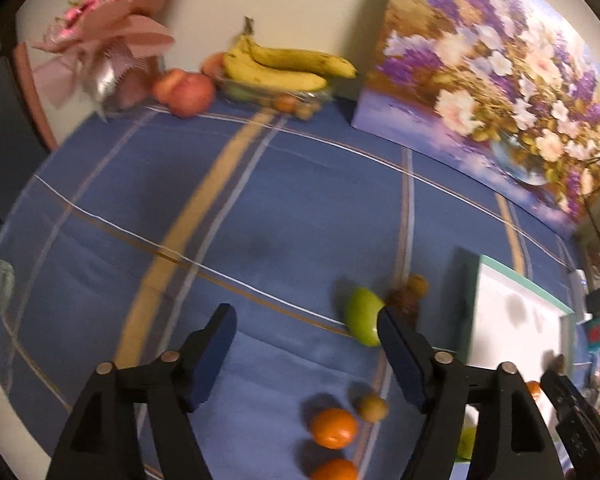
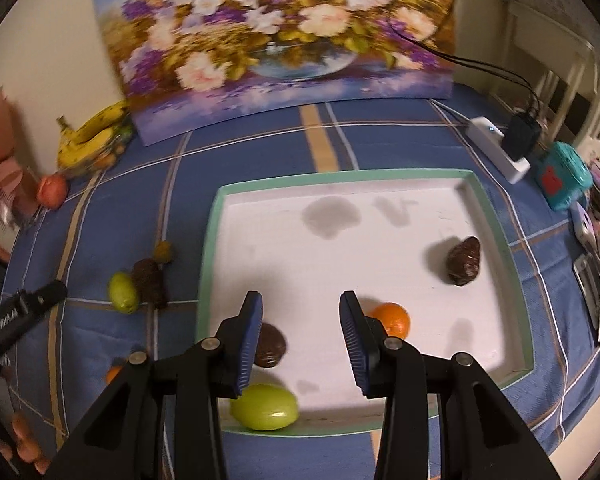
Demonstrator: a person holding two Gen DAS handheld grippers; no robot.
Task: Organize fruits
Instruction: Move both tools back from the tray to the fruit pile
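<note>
Blue plaid tablecloth [image 2: 380, 136], white green-rimmed tray [image 2: 492, 204], orange mandarin [image 2: 394, 318].

The left wrist camera sits low over the blue plaid tablecloth [image 1: 260, 208], looking across it toward the bunch of yellow bananas [image 1: 284, 66] by the far wall. The right wrist camera looks steeply down, from close above, into the white green-rimmed tray [image 2: 340, 178]. Both views share the large flower painting [image 1: 488, 80] [image 2: 276, 32], the tray's edge [image 1: 520, 280] and the bananas [image 2: 88, 136].
</note>
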